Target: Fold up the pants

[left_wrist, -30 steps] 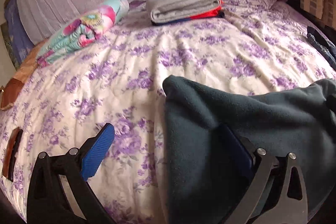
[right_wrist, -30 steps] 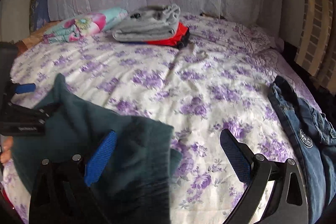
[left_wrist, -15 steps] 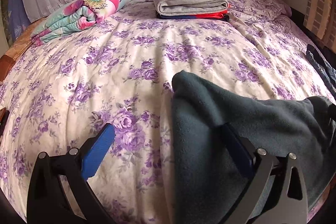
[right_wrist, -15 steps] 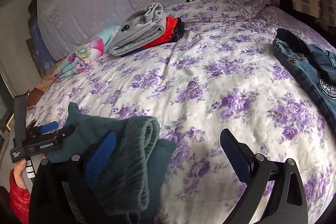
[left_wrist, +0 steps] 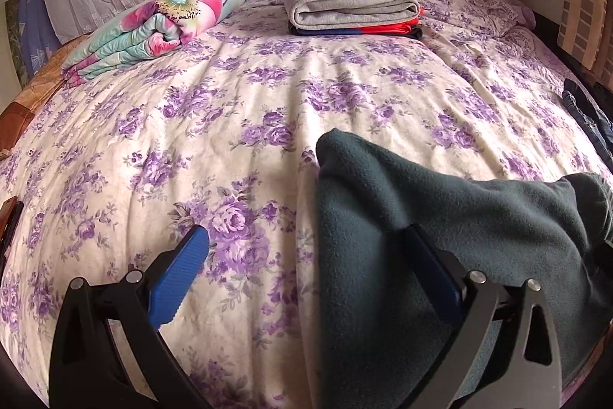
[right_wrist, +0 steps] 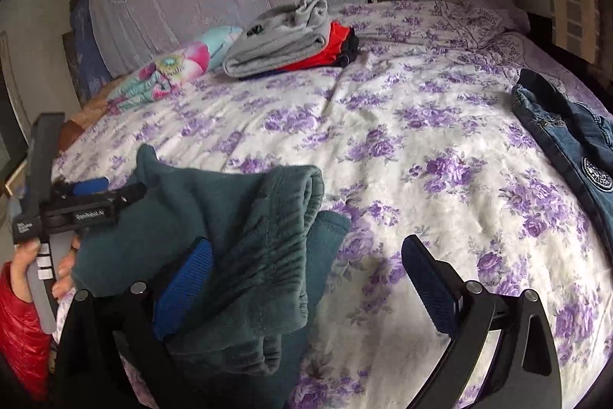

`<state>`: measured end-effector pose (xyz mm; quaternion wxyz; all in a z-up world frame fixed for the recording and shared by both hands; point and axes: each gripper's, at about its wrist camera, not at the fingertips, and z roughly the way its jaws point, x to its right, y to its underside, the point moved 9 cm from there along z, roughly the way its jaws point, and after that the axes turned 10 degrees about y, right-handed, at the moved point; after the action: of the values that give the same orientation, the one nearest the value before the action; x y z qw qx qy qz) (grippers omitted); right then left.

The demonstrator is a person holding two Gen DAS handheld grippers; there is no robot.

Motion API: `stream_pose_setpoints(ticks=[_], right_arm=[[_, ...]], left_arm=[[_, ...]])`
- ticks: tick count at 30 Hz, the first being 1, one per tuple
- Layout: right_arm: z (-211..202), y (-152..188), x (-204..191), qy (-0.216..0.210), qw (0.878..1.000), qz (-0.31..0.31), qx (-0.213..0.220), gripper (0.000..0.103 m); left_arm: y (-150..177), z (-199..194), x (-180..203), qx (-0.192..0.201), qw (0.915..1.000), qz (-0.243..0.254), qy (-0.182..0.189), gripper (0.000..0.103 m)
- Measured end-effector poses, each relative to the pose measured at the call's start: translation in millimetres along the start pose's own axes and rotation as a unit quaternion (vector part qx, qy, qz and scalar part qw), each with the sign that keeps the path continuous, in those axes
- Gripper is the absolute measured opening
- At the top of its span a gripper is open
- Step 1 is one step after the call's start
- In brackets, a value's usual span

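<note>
On the bed (left_wrist: pixel 268 94), teal pants (left_wrist: pixel 440 217) lie folded

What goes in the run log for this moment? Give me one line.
step: fold pants | teal pants bunched on bed | left gripper open | right gripper open | folded stack behind

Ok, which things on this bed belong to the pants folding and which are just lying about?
In the job:
- dark teal fleece pants
- left hand-held gripper, jaws wide
- right hand-held gripper, jaws wide

Lying about:
- folded grey sweatshirt stack
- rolled floral quilt
- blue denim garment
- purple-flowered bedsheet
</note>
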<state>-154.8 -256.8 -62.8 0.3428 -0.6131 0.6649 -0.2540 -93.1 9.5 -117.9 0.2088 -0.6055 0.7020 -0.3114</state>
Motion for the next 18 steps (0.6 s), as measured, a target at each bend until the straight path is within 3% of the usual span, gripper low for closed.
stream_pose_setpoints(ticks=[2, 4, 6, 8, 11, 14, 16, 18], right_arm=[[-17, -5, 3, -0.019, 0.999, 0.016, 0.047, 0.099], [-25, -6, -3, -0.029, 0.997, 0.003, 0.065, 0.099], [-12, 2, -16, -0.019, 0.999, -0.036, 0.02, 0.099], [14, 22, -28, 0.004, 0.995, -0.075, -0.067, 0.099], [16, 25, -32, 0.009, 0.994, -0.084, -0.07, 0.099], [13, 26, -23, -0.044, 0.996, -0.033, -0.075, 0.099], [13, 21, -17, -0.093, 0.992, 0.014, -0.085, 0.1], [21, 14, -13, -0.126, 0.985, 0.045, -0.106, 0.098]], left_arm=[[0, 0, 0, 0.0, 1.0, -0.002, 0.002, 0.099], [0, 0, 0, -0.001, 1.0, -0.004, 0.004, 0.099], [1, 1, 0, -0.002, 1.0, -0.005, 0.004, 0.099], [1, 0, -1, -0.001, 1.0, -0.005, 0.004, 0.099], [1, 1, -1, -0.002, 0.9999, -0.009, 0.007, 0.099], [3, 3, -2, -0.006, 0.9996, -0.021, 0.02, 0.099], [9, 4, 0, -0.021, 0.9968, -0.039, 0.066, 0.098], [13, 6, 8, -0.039, 0.9873, -0.052, 0.145, 0.098]])
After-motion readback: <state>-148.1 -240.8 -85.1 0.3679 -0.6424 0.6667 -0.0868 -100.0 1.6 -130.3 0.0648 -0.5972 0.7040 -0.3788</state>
